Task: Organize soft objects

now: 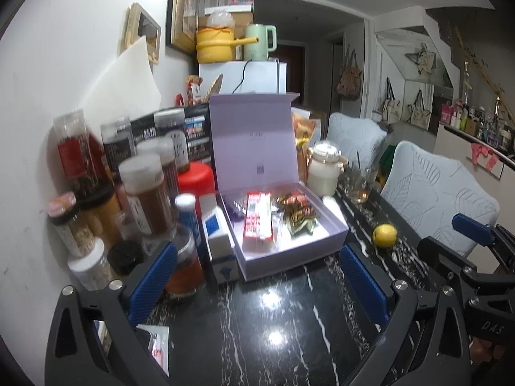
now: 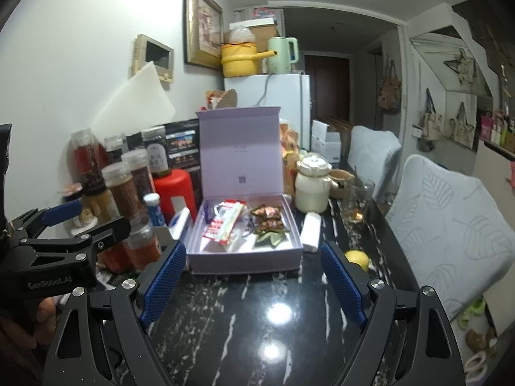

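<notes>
Both the left hand-held gripper [image 1: 257,276] and right hand-held gripper [image 2: 251,276] gape wide and empty, just short of the lilac box [image 2: 244,259], where snack packets [image 2: 225,225] lie lengthwise, pointing away.

Dim, glare-spotted tabletop [image 1: 273,308] (fisheye-warped edges)

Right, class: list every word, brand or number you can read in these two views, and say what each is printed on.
"DAS": on the right gripper body, left wrist view.
"GenRobot.AI": on the left gripper body, right wrist view.
Unreadable: small print and code inside the purple box lid, jar labels, snack packets.
</notes>
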The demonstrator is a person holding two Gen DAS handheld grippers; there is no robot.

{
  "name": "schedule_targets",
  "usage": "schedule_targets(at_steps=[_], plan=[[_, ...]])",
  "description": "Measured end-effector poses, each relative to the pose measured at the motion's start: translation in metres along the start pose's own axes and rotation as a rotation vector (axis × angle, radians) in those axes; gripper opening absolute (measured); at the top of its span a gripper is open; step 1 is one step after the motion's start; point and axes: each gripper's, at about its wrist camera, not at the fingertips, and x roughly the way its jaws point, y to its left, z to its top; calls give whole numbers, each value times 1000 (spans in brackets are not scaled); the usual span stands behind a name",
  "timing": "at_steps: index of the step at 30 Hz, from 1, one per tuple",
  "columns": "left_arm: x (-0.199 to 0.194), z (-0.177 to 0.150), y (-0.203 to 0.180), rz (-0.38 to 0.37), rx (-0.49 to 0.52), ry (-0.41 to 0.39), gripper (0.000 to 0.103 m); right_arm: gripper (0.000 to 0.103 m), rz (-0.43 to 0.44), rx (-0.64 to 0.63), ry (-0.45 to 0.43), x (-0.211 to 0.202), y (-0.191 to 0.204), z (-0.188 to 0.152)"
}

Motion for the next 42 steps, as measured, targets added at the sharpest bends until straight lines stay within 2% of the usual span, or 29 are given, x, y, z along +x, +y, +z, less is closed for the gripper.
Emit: schedule_targets(at_steps=[7, 12, 42], plan=[[17, -18, 0, -28, -11, 58, 102, 86, -15, 20, 23, 5, -6, -18], [25, -25, -2, -22, -7, 80, 102, 86, -31, 5, 30, 8, -6, -24], [44, -27, -7, -32, 5, 108, 103, 86, -42, 4, 82, 25, -15, -31]])
